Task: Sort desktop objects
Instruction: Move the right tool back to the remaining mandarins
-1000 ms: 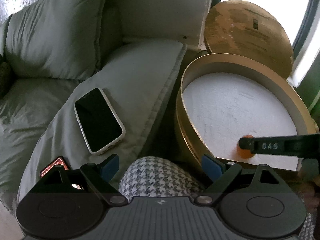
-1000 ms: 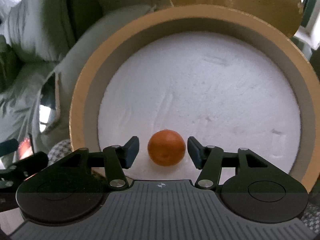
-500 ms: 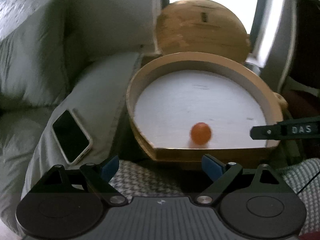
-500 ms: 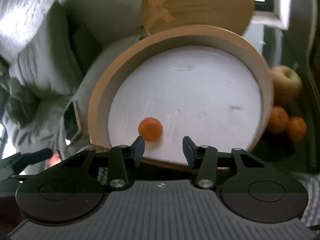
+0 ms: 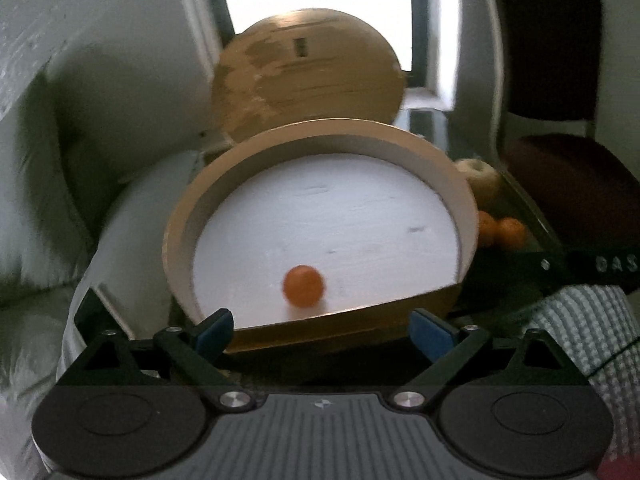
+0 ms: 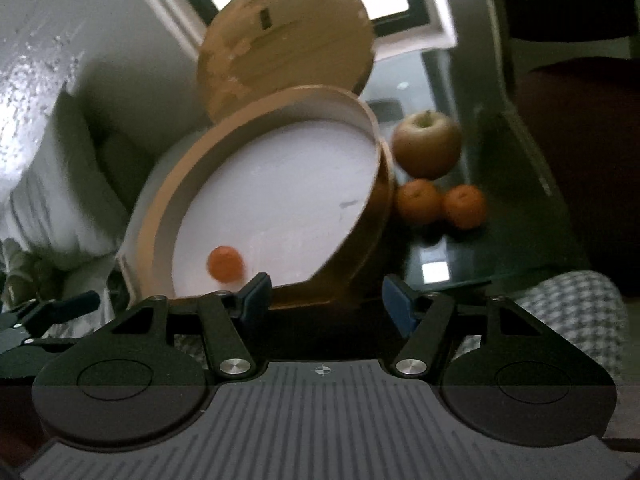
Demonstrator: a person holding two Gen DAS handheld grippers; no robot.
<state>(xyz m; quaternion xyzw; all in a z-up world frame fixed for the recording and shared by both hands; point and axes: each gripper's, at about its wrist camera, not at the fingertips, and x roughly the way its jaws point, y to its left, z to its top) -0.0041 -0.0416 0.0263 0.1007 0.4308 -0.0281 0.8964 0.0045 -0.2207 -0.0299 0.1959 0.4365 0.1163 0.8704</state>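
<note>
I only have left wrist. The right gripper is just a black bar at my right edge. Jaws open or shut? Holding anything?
Observer: Open and empty. The right gripper has its jaws apart in front of the round box, with nothing between them.
Operator: The box rim hides half the fruit behind it. What's there?
Observer: Three pieces on the glass table. A whole apple sits stem up. Nearer the camera are the orange by the box and the outer orange, side by side. I can't tell whether the first one touches the box wall.
</note>
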